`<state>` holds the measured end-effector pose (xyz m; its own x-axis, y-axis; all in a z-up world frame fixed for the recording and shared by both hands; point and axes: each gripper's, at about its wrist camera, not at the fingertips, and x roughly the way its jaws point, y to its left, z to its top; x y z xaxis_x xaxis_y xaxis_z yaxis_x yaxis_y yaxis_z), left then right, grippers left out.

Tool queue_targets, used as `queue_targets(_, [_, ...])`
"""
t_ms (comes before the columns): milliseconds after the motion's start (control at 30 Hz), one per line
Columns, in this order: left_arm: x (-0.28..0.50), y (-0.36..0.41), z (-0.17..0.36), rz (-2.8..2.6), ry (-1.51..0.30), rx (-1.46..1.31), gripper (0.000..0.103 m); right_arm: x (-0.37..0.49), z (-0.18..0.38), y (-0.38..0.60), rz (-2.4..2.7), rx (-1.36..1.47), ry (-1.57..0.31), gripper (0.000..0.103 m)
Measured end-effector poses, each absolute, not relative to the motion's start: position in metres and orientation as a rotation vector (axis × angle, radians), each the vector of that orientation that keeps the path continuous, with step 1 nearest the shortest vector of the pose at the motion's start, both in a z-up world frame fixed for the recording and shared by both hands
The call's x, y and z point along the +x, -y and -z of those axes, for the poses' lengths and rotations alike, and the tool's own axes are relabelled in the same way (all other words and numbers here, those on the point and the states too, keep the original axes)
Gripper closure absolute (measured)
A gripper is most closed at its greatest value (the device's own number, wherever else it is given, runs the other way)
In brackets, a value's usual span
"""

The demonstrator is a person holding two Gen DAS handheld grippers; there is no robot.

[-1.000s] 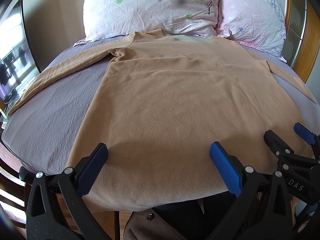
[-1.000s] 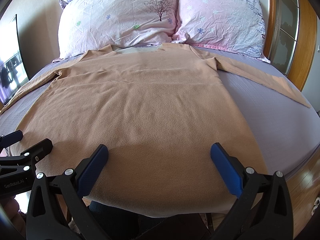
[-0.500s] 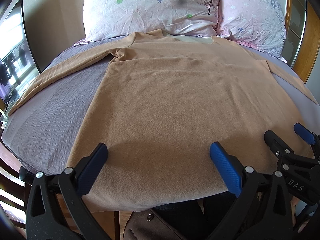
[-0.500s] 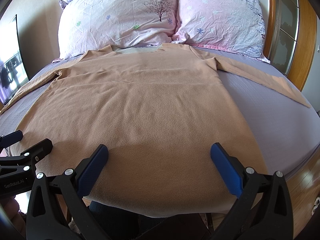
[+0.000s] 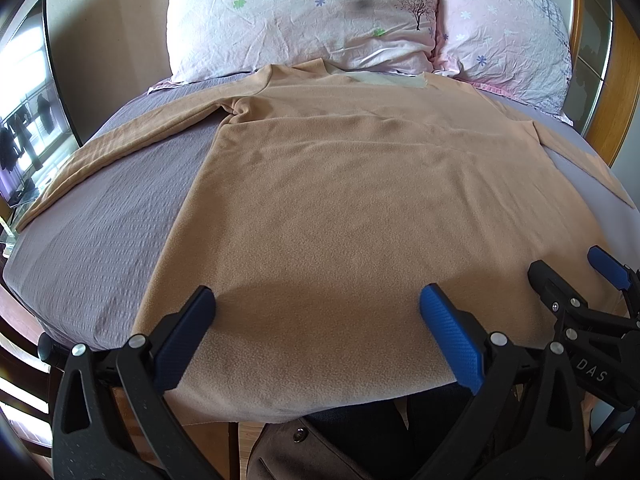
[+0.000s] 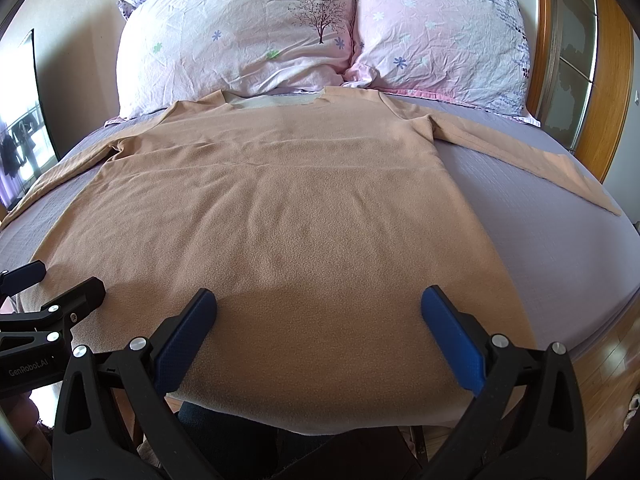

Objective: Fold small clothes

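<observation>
Shirt [image 5: 360, 208] spread flat on the bed [image 5: 104, 240], unfolded, near hem draped over the near edge.
Both sleeves lie out to the left and right, collar at the far end touching the pillows [image 6: 248, 40]. Left gripper [image 5: 316, 332] and right gripper [image 6: 318, 330] hover side by side over the near hem, fingers wide apart, holding nothing. Risks, as I judge them: fingers pinching only the top layer would split front from back; uneven pulls would skew the fold; the overhanging hem could drag the fleece off the near edge.
</observation>
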<state>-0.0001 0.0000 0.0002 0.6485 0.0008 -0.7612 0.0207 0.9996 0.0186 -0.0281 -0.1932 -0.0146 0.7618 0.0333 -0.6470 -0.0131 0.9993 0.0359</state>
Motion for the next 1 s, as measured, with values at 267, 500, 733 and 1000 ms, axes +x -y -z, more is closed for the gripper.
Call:
queue_targets(267, [-0.0002,0.0000,-0.0002,0.011,-0.864,0.026,0.002,-0.0282,0.0145,0.1935,-0.025,0.030,-0.704,0.001])
queue_targets(500, [-0.0002,0.0000,-0.0002,0.011,-0.864,0.026,0.002,-0.0284,0.0145,0.1939,-0.025,0.030,-0.704,0.001])
queue_targets(733, [0.0000,0.0000,-0.0003,0.011,-0.864,0.026,0.002,-0.0289,0.0144,0.1943,-0.026,0.030,-0.703,0.001])
queue_targets(1000, [0.0001,0.0000,-0.0001,0.011,-0.865,0.026,0.002,-0.0300,0.0129,0.1956,-0.027,0.029,-0.699,0.001])
